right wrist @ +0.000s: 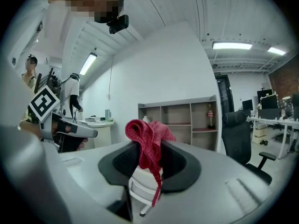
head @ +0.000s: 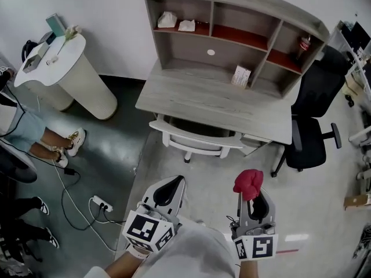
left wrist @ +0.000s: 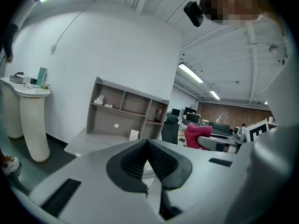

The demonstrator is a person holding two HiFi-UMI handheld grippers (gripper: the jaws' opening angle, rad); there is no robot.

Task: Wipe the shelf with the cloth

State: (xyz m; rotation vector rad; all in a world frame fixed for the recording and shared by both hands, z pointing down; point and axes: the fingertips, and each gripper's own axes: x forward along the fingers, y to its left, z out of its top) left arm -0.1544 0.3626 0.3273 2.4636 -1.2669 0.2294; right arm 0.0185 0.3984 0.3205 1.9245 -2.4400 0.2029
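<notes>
No text can be read. In the grey wooden shelf unit, the print on the small white box and the red label of the dark bottle are too small.

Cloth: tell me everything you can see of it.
Red cloth, knit-like weave, crumpled into a wad. The right hand-held gripper is shut on it: the wad bulges past the jaws, a thin tail hangs below. It is held in the air, short of the desk, touching nothing else.
</notes>
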